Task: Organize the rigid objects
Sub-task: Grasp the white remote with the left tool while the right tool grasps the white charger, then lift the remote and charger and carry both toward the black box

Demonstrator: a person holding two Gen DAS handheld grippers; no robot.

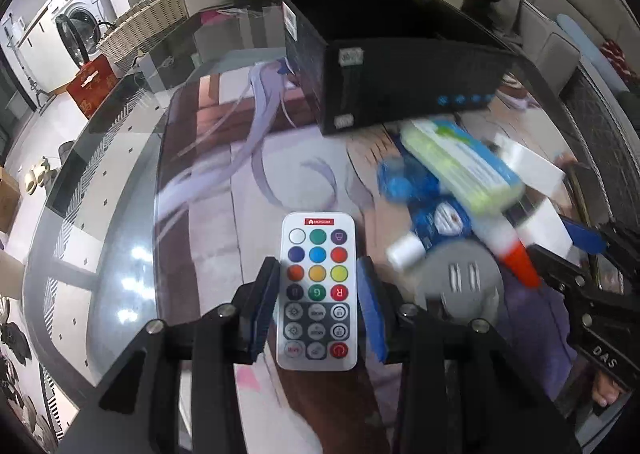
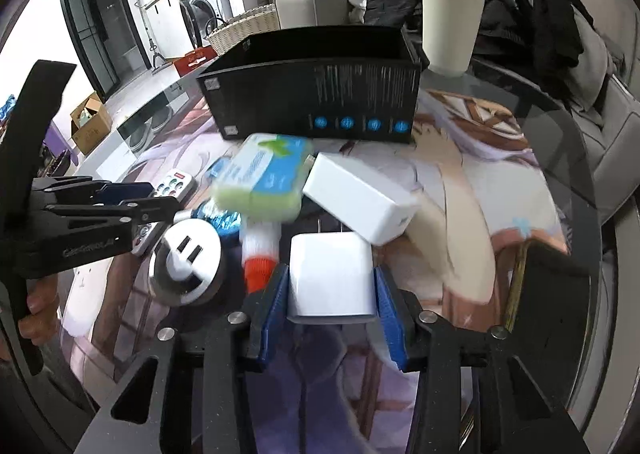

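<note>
1. Remote control [image 1: 317, 290] lies flat on the glass worktop [image 1: 120, 238], its long axis running straight out between the left gripper [image 1: 318, 306] pads, which bracket its sides at a narrow gap.
2. Contact is hard to judge; the jaws look just short of clamping.
3. Right gripper [image 2: 331, 286] jaws flank the white charger [image 2: 331, 278], seemingly gripping it, though blur leaves that unsure.
4. Black box [image 2: 316, 90] stands open-topped straight ahead of both grippers, beyond the clutter.
</note>
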